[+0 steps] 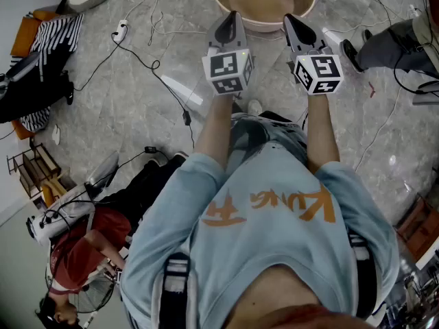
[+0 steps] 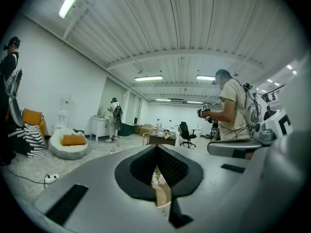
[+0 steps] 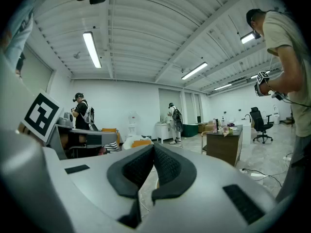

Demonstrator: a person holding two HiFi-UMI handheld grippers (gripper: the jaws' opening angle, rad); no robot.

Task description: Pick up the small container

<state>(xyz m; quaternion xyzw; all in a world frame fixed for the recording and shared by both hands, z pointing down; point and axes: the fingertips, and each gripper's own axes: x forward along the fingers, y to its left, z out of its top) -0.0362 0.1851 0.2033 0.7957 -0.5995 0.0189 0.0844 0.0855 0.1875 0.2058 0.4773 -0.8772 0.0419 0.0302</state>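
Two shut, left tool (image 1: 232,16), right tool (image 1: 291,20), near table (image 1: 265,25)

This is a large open hall used as a recording lab, partly furnished like an office. A ribbed white ceiling carries long strip lights (image 2: 73,1) over bare white walls. The polished stone floor (image 1: 137,108) is crossed by loose cables (image 1: 130,53). Furniture stands well apart: a beanbag (image 2: 70,147), a water dispenser (image 2: 64,111), a swivel chair (image 2: 187,134) and a wooden bench (image 3: 224,147). Several people wearing backpacks (image 2: 115,118) stand about, one (image 2: 233,110) holding a marker-tagged device.
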